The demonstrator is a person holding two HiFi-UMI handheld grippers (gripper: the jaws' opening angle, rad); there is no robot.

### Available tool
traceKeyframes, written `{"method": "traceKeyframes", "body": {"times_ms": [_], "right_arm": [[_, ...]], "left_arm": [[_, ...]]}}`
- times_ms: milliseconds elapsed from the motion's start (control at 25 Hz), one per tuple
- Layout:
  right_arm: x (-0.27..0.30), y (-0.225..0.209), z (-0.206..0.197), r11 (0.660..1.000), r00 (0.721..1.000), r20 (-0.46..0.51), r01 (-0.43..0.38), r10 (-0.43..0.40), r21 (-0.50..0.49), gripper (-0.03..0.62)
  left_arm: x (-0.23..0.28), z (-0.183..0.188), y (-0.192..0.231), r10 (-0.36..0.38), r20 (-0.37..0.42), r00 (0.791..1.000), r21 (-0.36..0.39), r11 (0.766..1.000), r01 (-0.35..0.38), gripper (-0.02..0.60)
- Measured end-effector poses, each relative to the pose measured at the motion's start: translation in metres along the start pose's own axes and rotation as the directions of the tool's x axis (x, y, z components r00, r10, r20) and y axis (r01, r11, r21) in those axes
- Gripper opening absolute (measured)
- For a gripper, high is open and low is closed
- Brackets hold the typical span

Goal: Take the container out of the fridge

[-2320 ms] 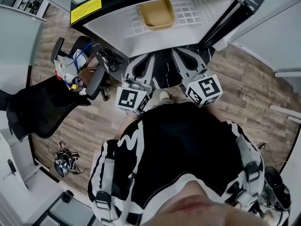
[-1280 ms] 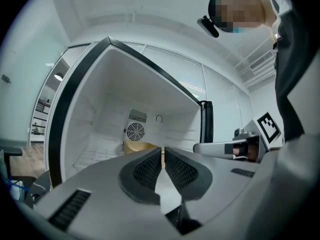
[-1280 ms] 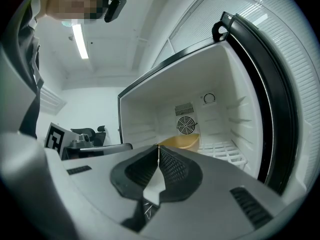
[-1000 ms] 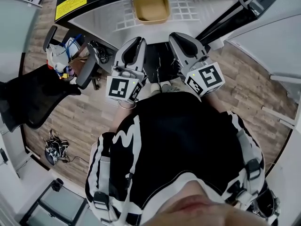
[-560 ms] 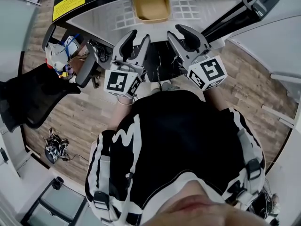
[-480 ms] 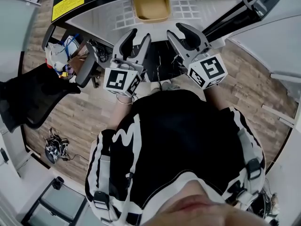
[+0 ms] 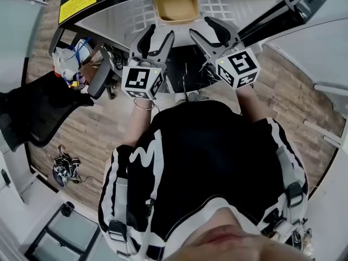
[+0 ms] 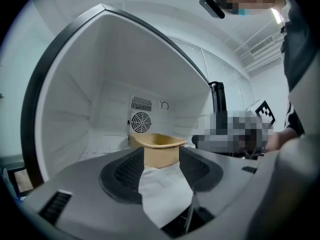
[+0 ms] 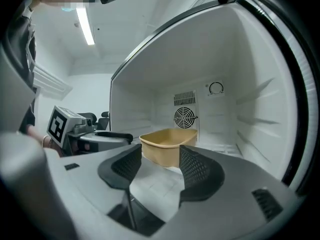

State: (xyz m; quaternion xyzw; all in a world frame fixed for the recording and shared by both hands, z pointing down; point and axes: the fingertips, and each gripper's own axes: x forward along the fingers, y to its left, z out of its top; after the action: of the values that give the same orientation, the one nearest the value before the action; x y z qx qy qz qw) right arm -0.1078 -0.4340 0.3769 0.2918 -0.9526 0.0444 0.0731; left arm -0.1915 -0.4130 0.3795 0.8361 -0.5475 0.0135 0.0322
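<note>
Both grippers had moved forward to the mouth of the open white-lined fridge since a second earlier, and their jaws, pressed together back then, had just been opening. The left gripper and the right gripper now stood side by side with their jaws spread wide. Nothing was touching the ribbed dark pads of either one. In each gripper view, the gap between the jaws framed only the white fridge shelf and the task's thing beyond it.

That thing, a tan rectangular plastic container with an open top, sat upright on the shelf. It was toward the back edge, about midway between the two side edges, in front of the round fan grille on the rear wall. It appeared empty, and neither gripper had reached it. In the head view the jaw tips were near the shelf's front edge, with bare shelf between them and the container's near rim.

Judging by this, the reach was under way and the grasp had not begun. The opened jaws looked ready for a two-sided hold, probably one on each of the container's side rims. Both grippers would need to travel deeper along the shelf and line up level with the rim before closing
</note>
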Motion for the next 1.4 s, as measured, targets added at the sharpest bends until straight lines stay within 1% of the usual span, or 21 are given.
{"method": "traceKeyframes", "body": {"times_ms": [360,560,760,1080,1400], "right_arm": [[0.02,-0.008,-0.015,1.0,0.998,-0.057,-0.017,0.017,0.012,0.233],[0.028,-0.01,-0.016,1.0,0.996,-0.086,-0.026,0.025,-0.005,0.242],[0.036,-0.011,-0.015,0.999,0.994,-0.105,-0.032,0.031,-0.012,0.244],[0.043,-0.016,-0.014,1.0,0.994,-0.11,-0.013,0.014,0.01,0.245],[0.047,-0.018,-0.015,1.0,0.994,-0.104,-0.019,0.02,0.013,0.244]], "left_arm": [[0.017,-0.014,0.006,0.006,-0.058,0.998,0.004,1.0,-0.006,0.216],[0.026,-0.014,0.009,-0.001,-0.084,0.996,0.007,1.0,0.001,0.227],[0.034,-0.02,0.009,-0.014,-0.139,0.99,-0.001,1.0,0.014,0.238],[0.041,-0.022,0.014,-0.005,-0.155,0.988,-0.011,1.0,0.004,0.238],[0.047,-0.019,0.013,0.0,-0.164,0.986,0.025,1.0,0.004,0.238]]}}
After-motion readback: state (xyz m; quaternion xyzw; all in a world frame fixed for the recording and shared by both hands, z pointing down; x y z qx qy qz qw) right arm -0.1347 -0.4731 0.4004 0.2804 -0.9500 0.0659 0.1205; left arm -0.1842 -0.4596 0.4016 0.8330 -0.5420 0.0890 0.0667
